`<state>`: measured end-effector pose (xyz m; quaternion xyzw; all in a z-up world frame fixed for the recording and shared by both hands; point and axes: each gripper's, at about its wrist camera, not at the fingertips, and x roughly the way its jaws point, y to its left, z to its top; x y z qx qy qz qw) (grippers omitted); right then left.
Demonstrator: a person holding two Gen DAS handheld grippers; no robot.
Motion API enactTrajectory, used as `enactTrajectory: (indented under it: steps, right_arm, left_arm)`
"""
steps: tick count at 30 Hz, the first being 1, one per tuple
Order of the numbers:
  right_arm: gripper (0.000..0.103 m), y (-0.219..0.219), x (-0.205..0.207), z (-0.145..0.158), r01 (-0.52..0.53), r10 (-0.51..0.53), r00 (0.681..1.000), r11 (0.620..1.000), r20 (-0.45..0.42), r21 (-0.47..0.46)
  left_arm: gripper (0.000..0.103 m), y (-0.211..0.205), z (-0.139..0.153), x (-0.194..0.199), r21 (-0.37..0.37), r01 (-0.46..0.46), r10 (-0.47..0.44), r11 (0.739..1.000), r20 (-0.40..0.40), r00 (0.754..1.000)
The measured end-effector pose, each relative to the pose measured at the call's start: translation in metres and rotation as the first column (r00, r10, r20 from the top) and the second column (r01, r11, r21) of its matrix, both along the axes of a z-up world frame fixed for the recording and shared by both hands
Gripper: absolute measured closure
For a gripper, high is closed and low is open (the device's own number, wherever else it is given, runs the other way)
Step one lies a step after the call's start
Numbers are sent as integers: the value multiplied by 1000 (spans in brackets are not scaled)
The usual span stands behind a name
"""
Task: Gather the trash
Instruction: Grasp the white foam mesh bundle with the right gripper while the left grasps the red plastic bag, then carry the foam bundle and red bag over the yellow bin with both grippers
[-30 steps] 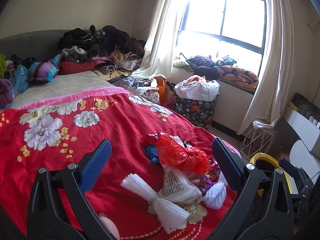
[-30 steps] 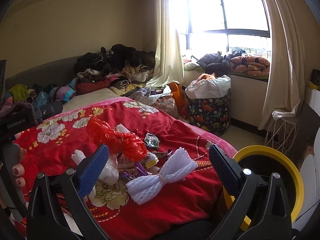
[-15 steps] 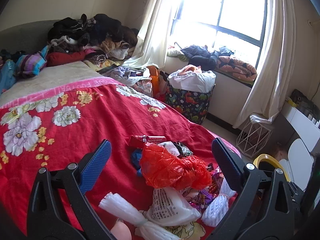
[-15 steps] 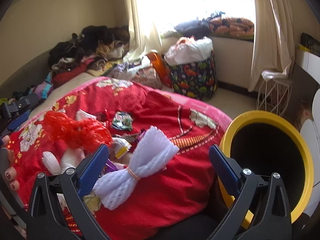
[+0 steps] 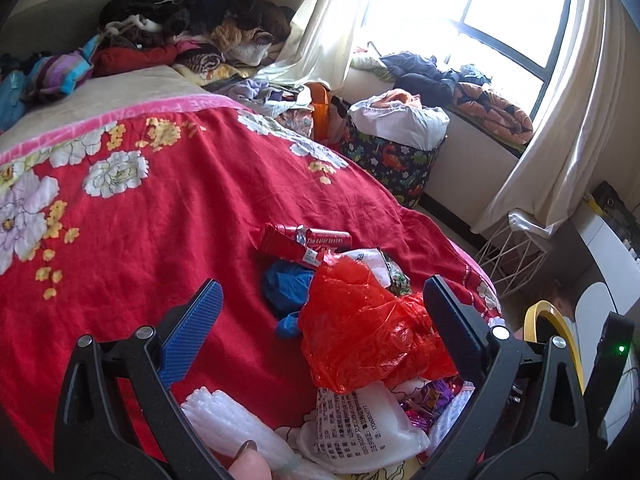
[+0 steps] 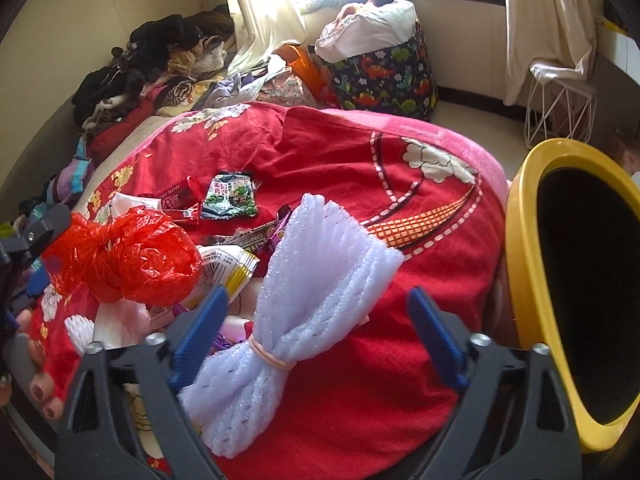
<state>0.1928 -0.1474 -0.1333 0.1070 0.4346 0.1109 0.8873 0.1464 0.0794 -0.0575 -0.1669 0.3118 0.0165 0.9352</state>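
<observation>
1. The trash lies in a heap on the red blanket (image 6: pixel 400 208) of the bed, near its foot.
2. The left gripper (image 5: pixel 322 320) hangs spread wide over a red plastic bag (image 5: pixel 364 336), not touching it.
3. The right gripper (image 6: pixel 316 312) is closing around a white foam bundle (image 6: pixel 304 304); its pads are not pressing on it yet.
4. A yellow-rimmed bin (image 6: pixel 524 264) stands just beside the bed.
</observation>
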Motion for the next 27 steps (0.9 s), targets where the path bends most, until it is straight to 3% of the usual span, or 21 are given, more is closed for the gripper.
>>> enactTrajectory:
  steps: [2,4,8,12,16,20,27]
  right_arm:
    - [42,0,2,-4,-15,16,1000,999,-19,32]
    - [53,-1,2,-6,-30,31,999,999,-23,42]
    - [60,-6,-5,-1,-34,34,999,998,3,52]
    - [61,-12,-13,6,-33,31,999,998,29,62]
    - [61,-23,-17,14,-25,21,998,997,60,71]
    - [61,-33,-21,23,-22,14,996,996,88,88]
    - [61,-48,-22,35,-11,-3,993,993,122,118]
  left_arm:
    - [12,1,-3,1,-33,9,-9,999,-5,1000]
    - [21,0,-5,2,-55,12,-13,998,-14,1000]
    - [36,-5,-4,1,-55,30,-31,998,-13,999]
    - [56,-9,-3,0,-54,44,-45,998,-13,999]
    - [86,-16,3,-2,-21,68,-68,997,-7,998]
    - [95,-21,14,-7,-17,91,-90,996,24,996]
    - [99,-36,41,-18,-1,148,-147,989,102,984]
